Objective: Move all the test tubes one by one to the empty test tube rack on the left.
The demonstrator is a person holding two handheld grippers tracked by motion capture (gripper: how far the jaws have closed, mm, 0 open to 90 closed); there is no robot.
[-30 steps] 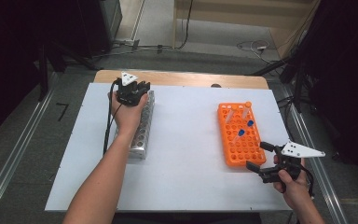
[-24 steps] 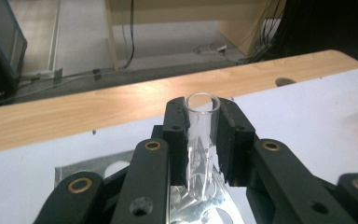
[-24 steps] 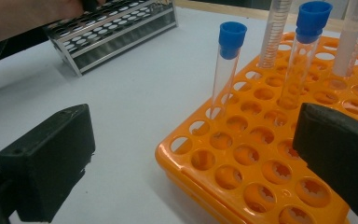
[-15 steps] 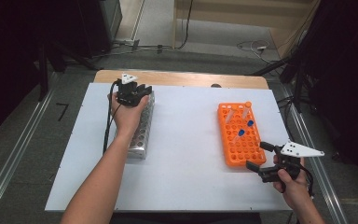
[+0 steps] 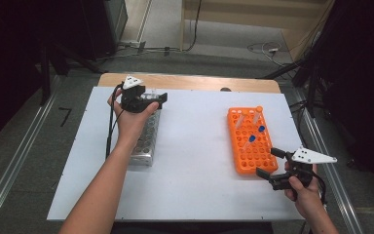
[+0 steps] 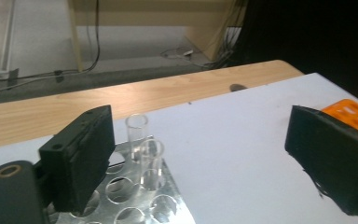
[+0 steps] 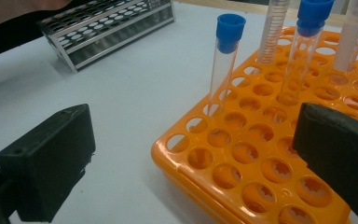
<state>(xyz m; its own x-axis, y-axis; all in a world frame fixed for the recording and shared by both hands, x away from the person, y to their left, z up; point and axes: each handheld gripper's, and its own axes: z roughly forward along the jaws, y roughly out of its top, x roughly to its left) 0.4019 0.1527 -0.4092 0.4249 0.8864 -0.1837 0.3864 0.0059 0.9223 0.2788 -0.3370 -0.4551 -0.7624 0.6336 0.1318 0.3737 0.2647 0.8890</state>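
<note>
A metal tube rack lies at the table's left. My left gripper hovers over its far end; its jaws have just been opening and now stand wide. In the left gripper view two clear open tubes stand in the metal rack, just inside the left jaw, and no pad presses on them. An orange rack at the right holds two blue-capped tubes and two more tubes behind them. My right gripper stays open at its near right corner, with nothing between its fingers.
The white board covers most of the table, with a wooden strip along the far edge. In the right gripper view the blue-capped tubes stand tilted in the orange rack, and the metal rack lies far off.
My left gripper's jaws went from shut to wide open above the far end of the metal rack, and the hand shifted slightly. The right hand kept still.
</note>
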